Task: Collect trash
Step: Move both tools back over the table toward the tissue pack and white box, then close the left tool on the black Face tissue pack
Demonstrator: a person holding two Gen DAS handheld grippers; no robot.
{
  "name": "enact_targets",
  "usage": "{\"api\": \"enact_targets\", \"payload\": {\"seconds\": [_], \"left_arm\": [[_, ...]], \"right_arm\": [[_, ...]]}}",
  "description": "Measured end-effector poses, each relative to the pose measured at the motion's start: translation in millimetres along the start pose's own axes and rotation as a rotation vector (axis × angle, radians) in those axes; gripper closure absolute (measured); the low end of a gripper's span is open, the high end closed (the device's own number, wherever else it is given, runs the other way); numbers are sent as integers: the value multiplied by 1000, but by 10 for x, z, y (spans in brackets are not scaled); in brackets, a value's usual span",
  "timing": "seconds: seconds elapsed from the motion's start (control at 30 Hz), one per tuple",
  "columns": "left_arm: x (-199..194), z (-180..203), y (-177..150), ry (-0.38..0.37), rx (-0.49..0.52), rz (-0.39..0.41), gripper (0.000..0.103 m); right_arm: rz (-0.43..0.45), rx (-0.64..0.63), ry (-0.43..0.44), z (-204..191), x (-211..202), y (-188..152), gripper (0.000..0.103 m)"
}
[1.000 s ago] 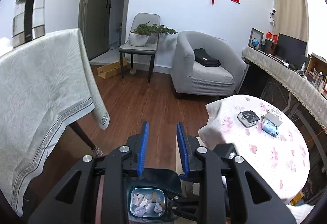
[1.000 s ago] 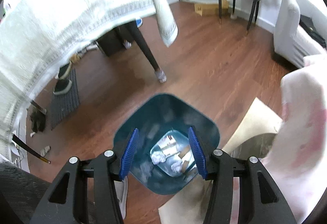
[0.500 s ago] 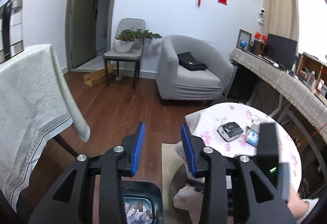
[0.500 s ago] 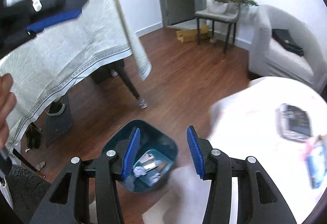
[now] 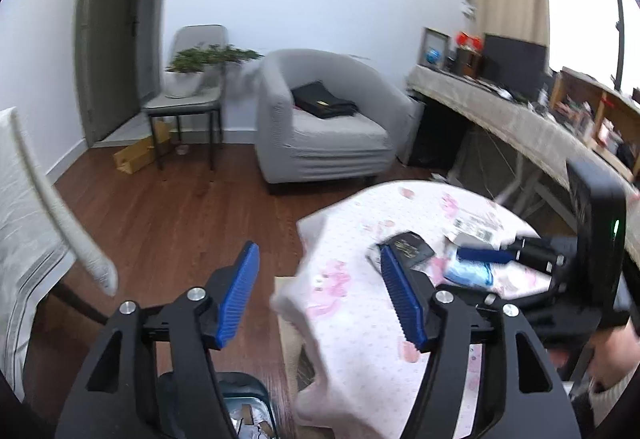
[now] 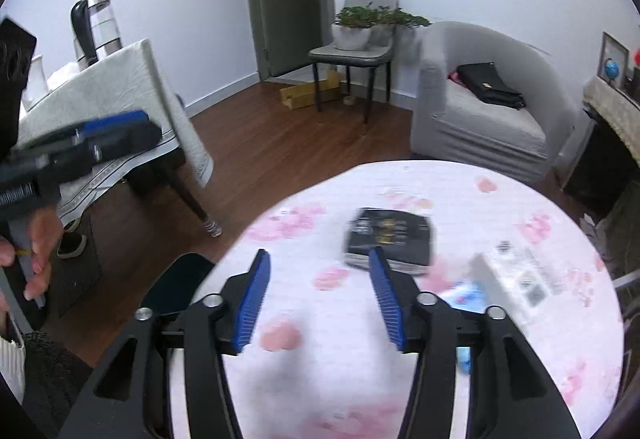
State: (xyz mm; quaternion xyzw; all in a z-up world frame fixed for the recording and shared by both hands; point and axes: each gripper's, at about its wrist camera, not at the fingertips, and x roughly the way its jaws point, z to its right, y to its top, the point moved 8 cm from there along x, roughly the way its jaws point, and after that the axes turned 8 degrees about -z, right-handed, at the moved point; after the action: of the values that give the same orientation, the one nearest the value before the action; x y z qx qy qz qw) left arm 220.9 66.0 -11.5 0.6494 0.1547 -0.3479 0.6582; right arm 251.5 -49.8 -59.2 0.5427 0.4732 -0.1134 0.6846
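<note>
My left gripper (image 5: 320, 275) is open and empty, held above the left edge of the round table with the pink floral cloth (image 5: 360, 319). The teal trash bin (image 5: 248, 411) with paper scraps in it stands on the floor below it. My right gripper (image 6: 320, 279) is open and empty above the same round table (image 6: 320, 379). On the table lie a black box (image 6: 390, 241), a blue packet (image 6: 464, 295) and a white printed paper (image 6: 524, 275). The right gripper also shows in the left wrist view (image 5: 492, 254). The left gripper also shows in the right wrist view (image 6: 116, 127).
A table with a grey-white cloth (image 6: 108, 95) and a kettle (image 6: 96, 25) stands at the left. A grey armchair (image 5: 320, 127) with a black bag, a chair with a plant (image 5: 192, 79) and a cardboard box (image 5: 136, 155) stand at the back. A long cluttered desk (image 5: 520, 119) runs along the right.
Both grippers have lifted and swung from above the bin toward the round table. The bin has dropped to the bottom edge of the left view and nearly out of the right view.
</note>
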Motion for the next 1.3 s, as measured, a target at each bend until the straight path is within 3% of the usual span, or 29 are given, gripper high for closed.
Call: {"api": "enact_targets", "payload": {"seconds": [0.2, 0.33, 0.47, 0.73, 0.8, 1.07, 1.3], "left_arm": [[389, 366, -68, -40, 151, -57, 31], [648, 625, -125, -111, 217, -113, 24], [920, 764, -176, -112, 286, -173, 23], [1309, 859, -145, -128, 377, -245, 19], [1382, 895, -138, -163, 384, -252, 13], [1719, 977, -194, -167, 451, -290, 12], [1904, 980, -165, -187, 453, -322, 12]], "right_arm": [[-7, 0, -7, 419, -145, -65, 39], [4, 27, -1, 718, -232, -101, 30], [-7, 62, -3, 977, -220, -178, 28], [9, 107, 51, 1299, -232, -184, 26], [8, 119, 58, 1355, -213, -170, 26], [-32, 146, 95, 1518, -69, -239, 26], [-62, 156, 139, 1546, 57, -240, 26]]}}
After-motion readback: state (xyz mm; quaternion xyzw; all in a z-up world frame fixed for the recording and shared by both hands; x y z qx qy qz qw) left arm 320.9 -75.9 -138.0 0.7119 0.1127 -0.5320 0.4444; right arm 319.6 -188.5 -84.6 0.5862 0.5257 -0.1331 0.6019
